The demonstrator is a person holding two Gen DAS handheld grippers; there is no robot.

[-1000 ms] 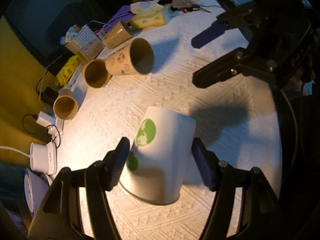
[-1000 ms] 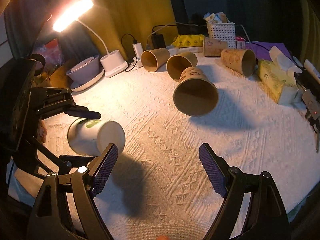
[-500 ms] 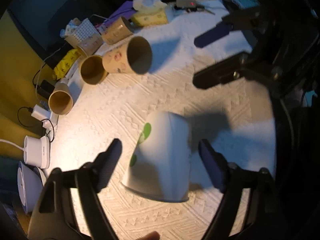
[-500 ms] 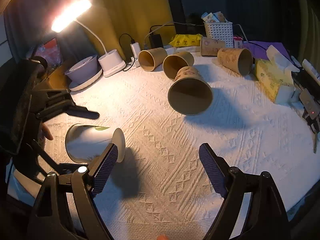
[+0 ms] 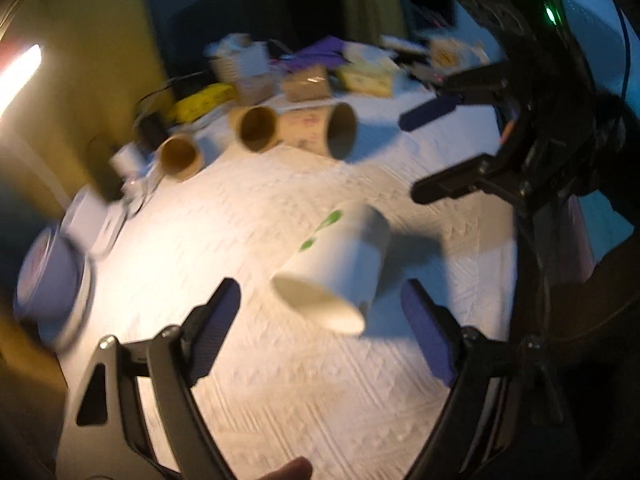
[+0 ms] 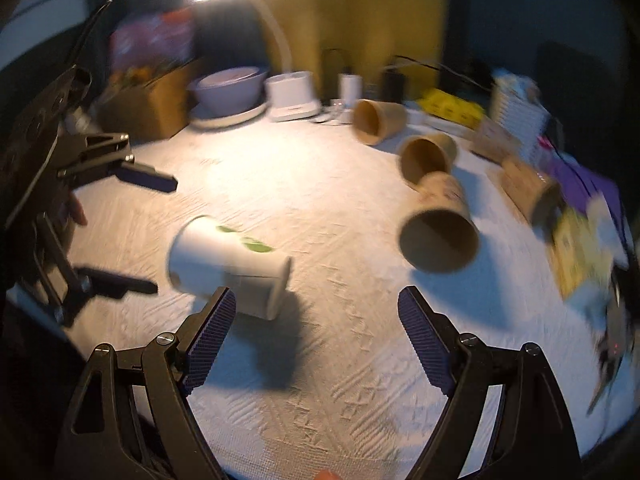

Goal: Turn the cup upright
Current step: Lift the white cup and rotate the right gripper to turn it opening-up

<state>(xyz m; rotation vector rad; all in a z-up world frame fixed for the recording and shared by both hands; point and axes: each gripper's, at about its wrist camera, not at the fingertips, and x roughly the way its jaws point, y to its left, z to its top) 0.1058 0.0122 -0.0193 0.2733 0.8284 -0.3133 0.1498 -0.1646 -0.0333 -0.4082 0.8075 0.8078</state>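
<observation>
White cup (image 5: pixel 340 264) with green leaf print lies on its side on the tabletop (image 5: pixel 280 380) — rim toward the left hand-held gripper (image 5: pixel 324 336), which is spread wide, grasping nothing. Right hand-held gripper (image 6: pixel 316 340) is likewise released, cup at its ten o'clock. Brown cups (image 6: pixel 440 236) lie toppled at one o'clock.

Bare tablecloth (image 6: pixel 320 184) surrounds the white cup (image 6: pixel 228 266); 3 brown cups (image 6: pixel 438 236) (all lying sideways) crowd the far edge.
</observation>
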